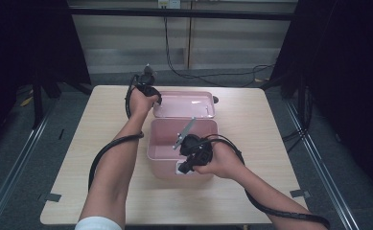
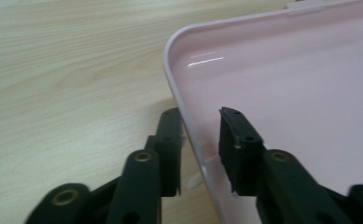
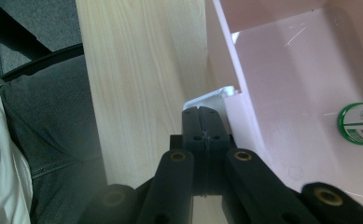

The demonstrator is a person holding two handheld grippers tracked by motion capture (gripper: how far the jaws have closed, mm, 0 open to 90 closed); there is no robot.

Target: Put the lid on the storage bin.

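Observation:
A pink box (image 1: 161, 148) stands open on the table, its lid (image 1: 184, 104) lying flat behind it. My left gripper (image 1: 154, 98) is at the lid's near left corner. In the left gripper view its jaws (image 2: 200, 140) straddle the lid's rim (image 2: 172, 79); the left pad (image 2: 170, 140) lies against the outside, the right pad (image 2: 237, 144) stands off the inside. My right gripper (image 1: 184, 167) is shut at the box's front wall, its tips (image 3: 202, 116) meeting against a white latch (image 3: 216, 95). A green-capped bottle (image 3: 359, 123) lies inside the box.
The wooden table (image 1: 251, 124) has bare room left and right of the box. A small dark knob (image 1: 215, 99) sits at the lid's far right corner. Cables trail over the table's front edge, and the person's lap (image 3: 53, 140) is below it.

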